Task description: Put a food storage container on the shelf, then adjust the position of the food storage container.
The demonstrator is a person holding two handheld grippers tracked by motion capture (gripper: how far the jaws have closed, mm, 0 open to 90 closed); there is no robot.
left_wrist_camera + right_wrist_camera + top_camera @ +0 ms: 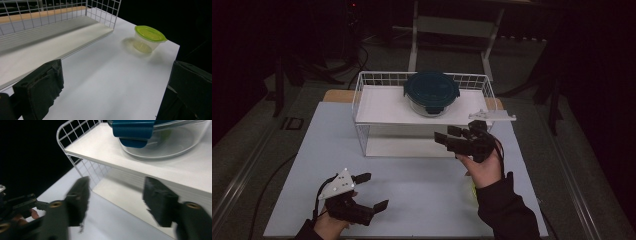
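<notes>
I see a white wire rack (371, 86) with a grid pattern on my pale blue-white table (412, 190), a clear bowl (430, 106) with a dark blue lid (431, 86) on the rack's white shelf, a clear tub (146, 43) with a bright green lid (149, 33) beside the rack, and two black grippers (451, 137) (371, 191).

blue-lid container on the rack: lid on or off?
On. The blue lid covers the clear glass container on the rack's top shelf; the right gripper view shows a side clip folded down over the rim.
</notes>
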